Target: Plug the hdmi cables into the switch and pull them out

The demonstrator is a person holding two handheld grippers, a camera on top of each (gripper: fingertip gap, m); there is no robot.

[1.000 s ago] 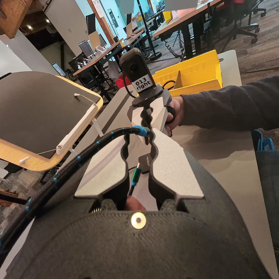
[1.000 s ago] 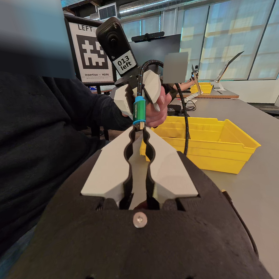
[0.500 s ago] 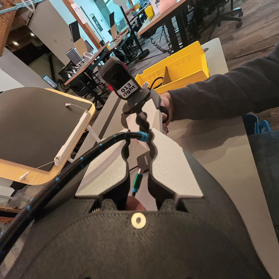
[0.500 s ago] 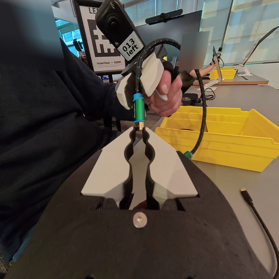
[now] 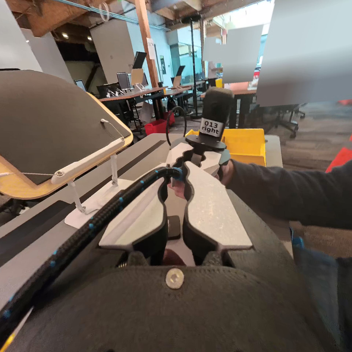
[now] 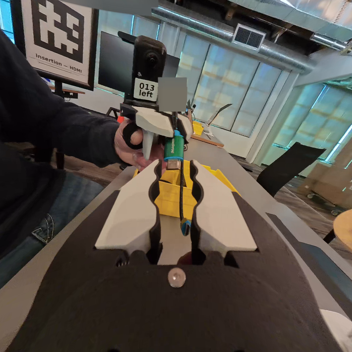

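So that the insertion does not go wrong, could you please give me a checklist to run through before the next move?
1. Left gripper clamped on the HDMI cable: ok.
2. Green plug free, metal tip bare: ok.
3. Right gripper open and empty: ok.
4. Switch located: cannot tell; a black box lies on the table below the left gripper.
5. Plug lined up with a port: cannot tell.

Two tools (image 5: 176, 176) (image 6: 176, 167), two green HDMI plugs (image 6: 173, 147) (image 6: 185, 226), one yellow bin (image 5: 245, 150), one black switch (image 5: 173, 226).
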